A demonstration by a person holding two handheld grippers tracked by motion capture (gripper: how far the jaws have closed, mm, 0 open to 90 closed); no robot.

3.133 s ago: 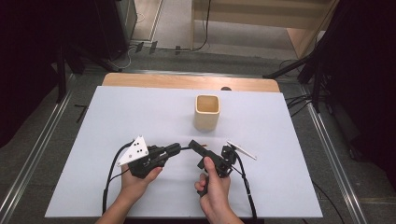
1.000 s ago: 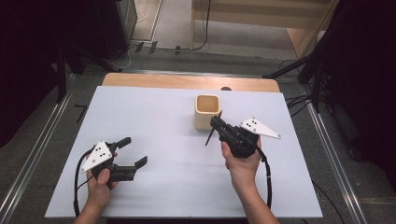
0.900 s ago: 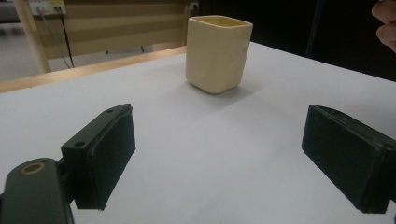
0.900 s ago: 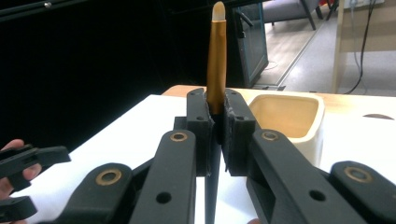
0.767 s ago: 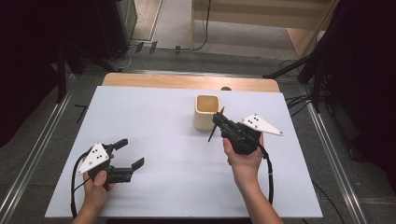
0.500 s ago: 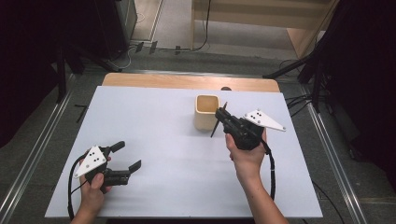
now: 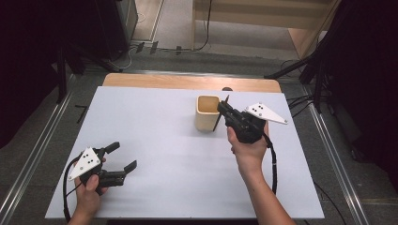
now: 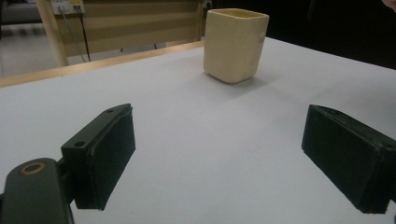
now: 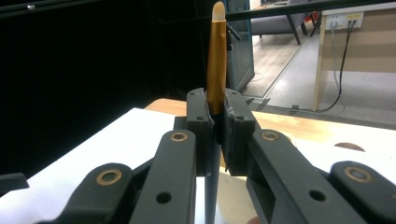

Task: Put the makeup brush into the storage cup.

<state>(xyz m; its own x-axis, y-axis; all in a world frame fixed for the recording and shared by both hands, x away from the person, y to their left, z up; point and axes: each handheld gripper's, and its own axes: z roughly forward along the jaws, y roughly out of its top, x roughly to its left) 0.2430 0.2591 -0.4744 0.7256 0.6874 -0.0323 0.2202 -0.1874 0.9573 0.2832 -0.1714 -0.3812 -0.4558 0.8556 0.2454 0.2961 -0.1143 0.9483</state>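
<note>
A cream square cup (image 7: 206,113) stands upright at the back middle of the white table (image 7: 155,122). My right gripper (image 7: 223,108) hovers at the cup's right side, shut on a thin pen (image 7: 217,123) that slants down beside the cup. In the right gripper view the pen (image 9: 216,56) rises gold with a pale tip from between the closed jaws of the right gripper (image 9: 215,103). My left gripper (image 7: 123,155) rests near the front left corner, open and holding nothing. The left gripper view shows the left gripper (image 8: 219,154) spread wide, with the cup (image 8: 234,44) far ahead.
A wooden strip (image 7: 187,82) runs along the table's far edge. Metal rails (image 7: 328,140) flank the table on the floor, and cables (image 7: 300,101) lie at the back right. Wide bare tabletop lies between the two grippers.
The right gripper has carried the pen back and slightly right, up to the cup's right side. The left gripper has drifted toward the front left corner, still open.
</note>
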